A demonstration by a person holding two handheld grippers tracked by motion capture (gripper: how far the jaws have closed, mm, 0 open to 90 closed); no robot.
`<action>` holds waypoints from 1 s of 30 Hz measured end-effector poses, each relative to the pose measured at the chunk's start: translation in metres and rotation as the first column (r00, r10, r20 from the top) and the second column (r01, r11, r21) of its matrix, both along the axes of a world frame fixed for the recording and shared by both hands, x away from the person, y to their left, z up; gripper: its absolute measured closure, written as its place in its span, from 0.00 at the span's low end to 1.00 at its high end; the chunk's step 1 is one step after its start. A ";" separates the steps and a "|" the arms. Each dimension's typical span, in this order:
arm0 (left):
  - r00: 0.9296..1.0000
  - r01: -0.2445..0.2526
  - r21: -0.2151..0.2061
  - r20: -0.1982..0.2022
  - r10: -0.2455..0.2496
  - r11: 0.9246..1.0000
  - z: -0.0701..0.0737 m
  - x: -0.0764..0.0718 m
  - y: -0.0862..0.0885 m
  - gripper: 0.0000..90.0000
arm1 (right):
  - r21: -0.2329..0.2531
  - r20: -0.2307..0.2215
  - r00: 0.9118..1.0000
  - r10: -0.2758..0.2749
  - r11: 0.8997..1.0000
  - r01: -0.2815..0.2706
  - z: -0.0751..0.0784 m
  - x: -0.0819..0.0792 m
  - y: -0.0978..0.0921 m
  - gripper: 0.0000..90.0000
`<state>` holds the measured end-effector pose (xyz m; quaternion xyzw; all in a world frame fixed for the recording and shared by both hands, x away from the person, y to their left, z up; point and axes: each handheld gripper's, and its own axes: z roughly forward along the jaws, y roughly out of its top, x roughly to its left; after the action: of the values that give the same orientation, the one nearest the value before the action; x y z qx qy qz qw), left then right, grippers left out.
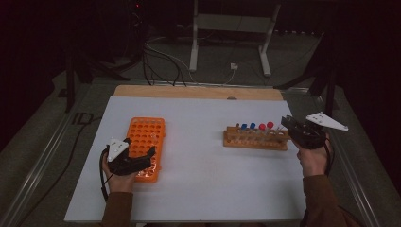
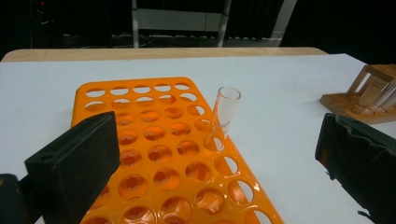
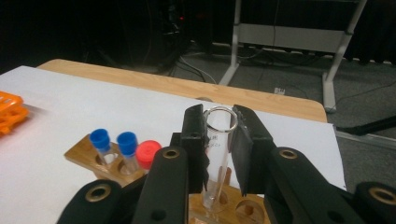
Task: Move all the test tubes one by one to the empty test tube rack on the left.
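An orange tube rack (image 1: 146, 137) lies at the table's left. One clear glass tube (image 2: 223, 119) stands uncapped in a hole on the orange rack's (image 2: 154, 154) right side. My left gripper (image 1: 147, 158) hovers over the rack's near end. In the left gripper view it (image 2: 217, 163) is open, jaws wide apart with nothing between them. At the right, a wooden rack (image 1: 255, 138) holds capped tubes, two blue (image 3: 100, 138) and one red (image 3: 148, 151). My right gripper (image 3: 218, 128) is shut on a second clear glass tube (image 3: 215, 186), whose lower end sits in a wooden rack hole.
The racks rest on a white sheet (image 1: 198, 165) over a wooden tabletop (image 1: 198, 92). Between the racks the sheet is bare. Cables and a metal stand's legs (image 1: 194, 52) lie on the floor beyond the far edge.
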<state>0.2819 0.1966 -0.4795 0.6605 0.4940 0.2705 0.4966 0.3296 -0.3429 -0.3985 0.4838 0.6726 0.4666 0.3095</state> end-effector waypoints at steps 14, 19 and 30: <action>1.000 0.001 0.001 0.000 -0.001 1.000 0.000 -0.001 -0.003 0.01 | 0.026 0.003 0.996 0.093 0.995 -0.093 -0.007 -0.017 0.019 0.85; 1.000 0.003 0.003 0.008 -0.003 1.000 0.002 -0.004 -0.005 0.01 | 0.030 -0.012 0.989 0.149 0.988 -0.149 -0.013 -0.017 0.036 0.85; 0.997 0.056 0.033 0.043 -0.058 0.998 0.018 -0.013 -0.025 0.01 | 0.021 -0.033 0.967 0.252 0.968 -0.251 -0.016 -0.015 0.070 0.85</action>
<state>0.2692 0.1715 -0.4618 0.6760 0.4596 0.2784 0.5042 0.3147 -0.2732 -0.4142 0.4054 0.7300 0.4990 0.2318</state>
